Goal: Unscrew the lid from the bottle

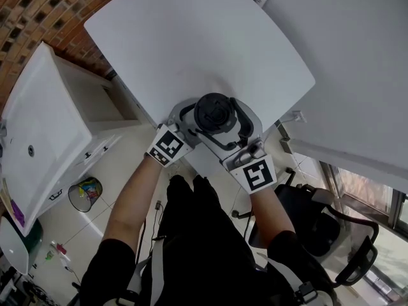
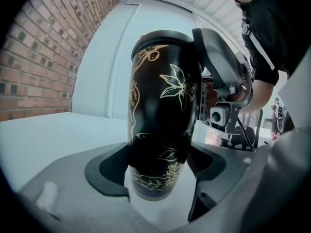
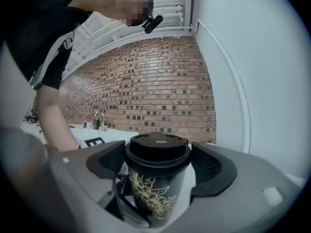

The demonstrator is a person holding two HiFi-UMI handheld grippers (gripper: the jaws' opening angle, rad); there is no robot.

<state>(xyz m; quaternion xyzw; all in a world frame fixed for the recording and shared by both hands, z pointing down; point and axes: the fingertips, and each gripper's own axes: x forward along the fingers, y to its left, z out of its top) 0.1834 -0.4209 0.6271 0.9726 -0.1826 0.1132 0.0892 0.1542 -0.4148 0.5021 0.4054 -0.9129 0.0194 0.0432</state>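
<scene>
A black bottle (image 2: 163, 106) with gold flower print stands upright between both grippers, near the white table's (image 1: 191, 43) front edge. Its black lid (image 1: 213, 112) sits on top. My left gripper (image 2: 155, 166) reaches in from the left and is shut on the bottle's lower body, with both dark pads against it. My right gripper (image 3: 158, 161) comes in level from the right at lid (image 3: 157, 148) height. Its pads (image 3: 211, 166) flank the lid's rim closely without clearly pressing on it. The bottle's base is hidden in the head view.
A brick wall (image 3: 146, 81) stands behind the table. Left of it is a white sink cabinet (image 1: 44, 120), with a small bin (image 1: 86, 193) on the floor. A dark office chair (image 1: 331, 228) stands at the right, close to the person's legs.
</scene>
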